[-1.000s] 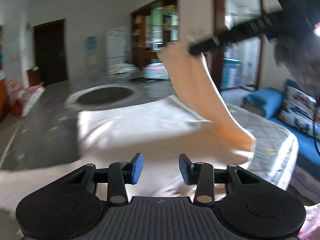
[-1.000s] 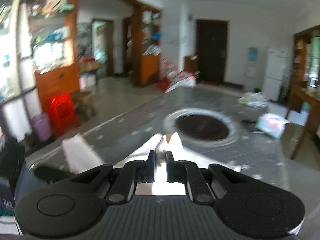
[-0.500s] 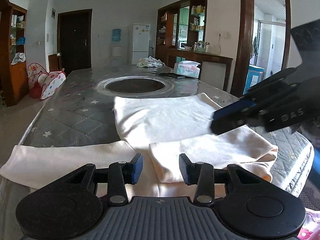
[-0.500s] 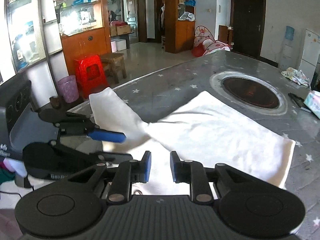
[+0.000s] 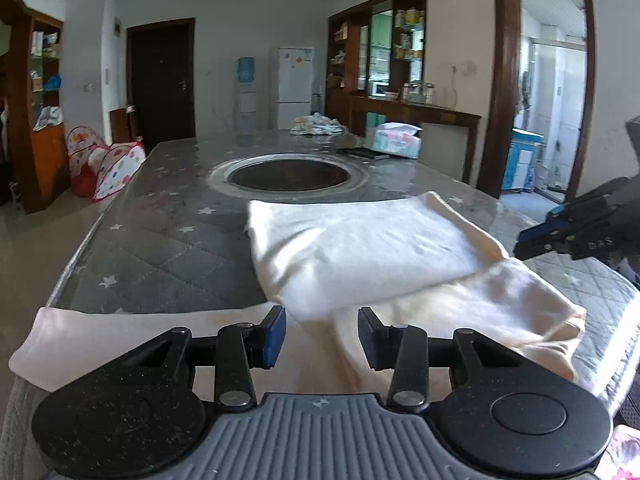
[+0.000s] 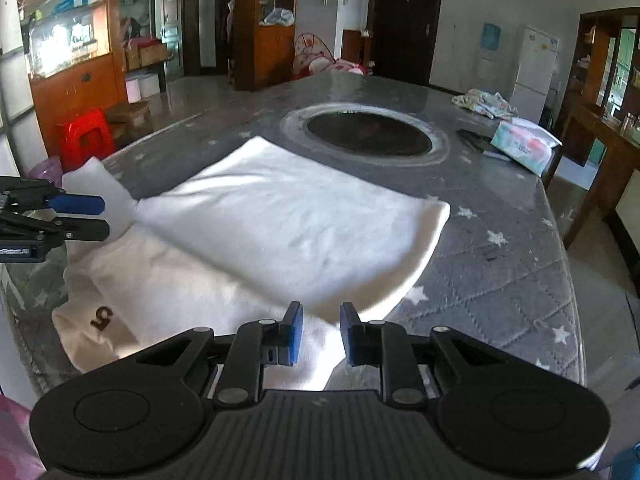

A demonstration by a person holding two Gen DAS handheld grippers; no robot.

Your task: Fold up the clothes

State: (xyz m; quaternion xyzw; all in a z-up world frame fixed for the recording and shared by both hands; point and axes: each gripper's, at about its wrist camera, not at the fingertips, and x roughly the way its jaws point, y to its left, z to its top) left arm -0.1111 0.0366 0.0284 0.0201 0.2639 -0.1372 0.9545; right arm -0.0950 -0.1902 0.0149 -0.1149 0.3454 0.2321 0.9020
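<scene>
With the cream garment [image 6: 280, 224] lying half-folded on the near end of the table [image 6: 500, 264], both the left gripper [image 5: 322, 336] and right gripper [image 6: 320, 334] hover open and empty, so pinch the near sleeve edge squarely before lifting

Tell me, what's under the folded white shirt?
Under the cream shirt lies the grey star-patterned quilted cover on the table. One sleeve lies spread out sideways. What the folded layers hide underneath cannot be seen.

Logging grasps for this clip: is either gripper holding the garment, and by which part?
Nothing is held. The left gripper and right gripper both stand open over the garment, with no cloth pinched between their pads.
</scene>
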